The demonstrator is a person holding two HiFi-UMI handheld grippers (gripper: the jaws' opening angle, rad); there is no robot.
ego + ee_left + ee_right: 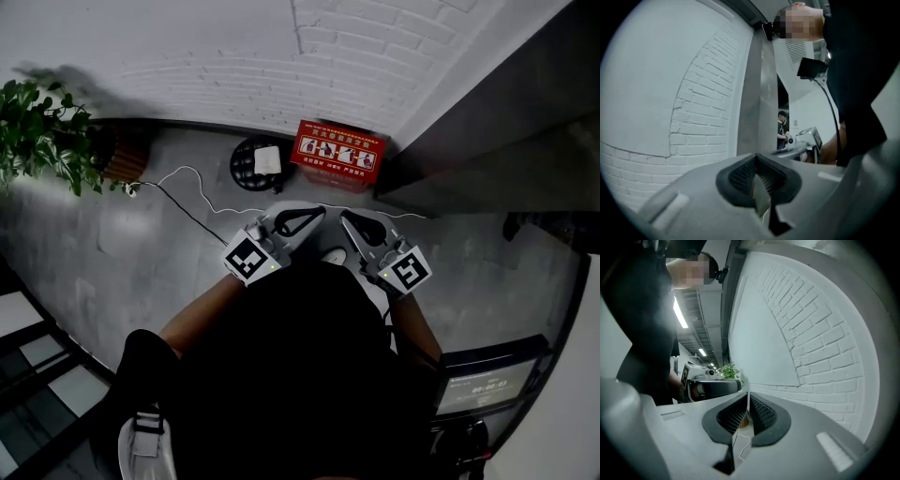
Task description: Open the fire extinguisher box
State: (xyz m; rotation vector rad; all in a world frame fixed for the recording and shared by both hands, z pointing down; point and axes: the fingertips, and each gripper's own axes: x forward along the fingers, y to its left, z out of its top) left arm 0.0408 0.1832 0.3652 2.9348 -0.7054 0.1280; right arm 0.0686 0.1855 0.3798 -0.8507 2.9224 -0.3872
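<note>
The red fire extinguisher box (337,155) stands on the grey floor against the white brick wall, its lid down. Both grippers are held close to the person's chest, well short of the box. The left gripper (317,213) has its jaws together with nothing between them; in the left gripper view the left gripper (756,158) points up at the brick wall. The right gripper (345,218) is also shut and empty, and the right gripper (748,395) faces the wall too. Neither gripper view shows the box.
A black round stand (251,164) with a white item on it sits left of the box, and a white cable (187,183) trails across the floor. A potted plant (42,131) is at far left. A dark wall (506,122) rises at right, with a screen device (487,380) below it.
</note>
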